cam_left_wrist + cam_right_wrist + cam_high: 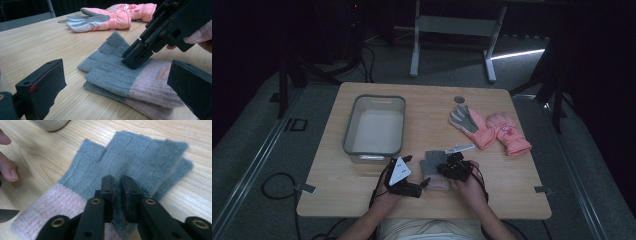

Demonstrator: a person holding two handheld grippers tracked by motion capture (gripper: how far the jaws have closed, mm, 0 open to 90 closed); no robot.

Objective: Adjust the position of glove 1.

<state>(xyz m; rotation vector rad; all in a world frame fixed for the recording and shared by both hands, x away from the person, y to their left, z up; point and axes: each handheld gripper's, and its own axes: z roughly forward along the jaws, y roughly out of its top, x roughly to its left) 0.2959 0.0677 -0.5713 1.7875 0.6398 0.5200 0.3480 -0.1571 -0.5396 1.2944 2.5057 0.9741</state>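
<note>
Knit gloves stacked on the counter near its front edge. Right tool nearly pressed together, tips on the grey knit, pinching nothing yet. Left tool spread wide beside the pink cuff. Best to catch the top layer only, lifting gently.

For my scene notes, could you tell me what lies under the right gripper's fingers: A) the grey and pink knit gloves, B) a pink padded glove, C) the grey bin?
A: the right gripper points down onto the grey part of the stacked knit gloves.
</note>
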